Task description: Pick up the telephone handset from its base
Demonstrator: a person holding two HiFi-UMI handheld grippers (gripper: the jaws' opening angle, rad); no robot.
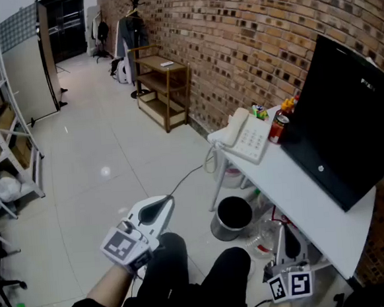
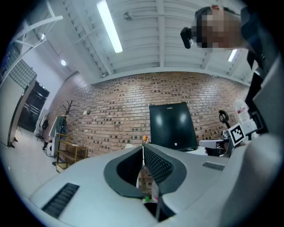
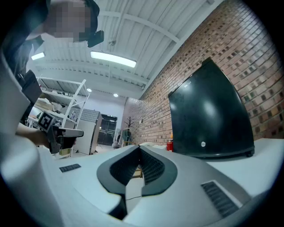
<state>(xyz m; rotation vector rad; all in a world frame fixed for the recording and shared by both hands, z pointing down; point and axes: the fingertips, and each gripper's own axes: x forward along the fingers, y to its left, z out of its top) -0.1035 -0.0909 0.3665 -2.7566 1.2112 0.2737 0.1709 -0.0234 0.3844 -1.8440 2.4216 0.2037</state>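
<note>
White desk (image 1: pixel 294 188): one telephone (image 1: pixel 243 135), one monitor (image 1: pixel 348 117) | left hand-held gripper (image 2: pixel 143 148) closed (empty) | right hand-held gripper (image 3: pixel 140 148) closed (empty)

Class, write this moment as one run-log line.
handset: on base; left gripper: shut, empty; right gripper: shut, empty; pickup: not begun

Counted two grippers: left gripper (image 1: pixel 160 207), right gripper (image 3: pixel 139 147). There was one telephone (image 1: pixel 247 137), one monitor (image 1: pixel 348 114), one red can (image 1: pixel 278 128), one white table (image 1: pixel 293 181), one black bin (image 1: pixel 234 214), and one wooden shelf (image 1: pixel 165 85).
</note>
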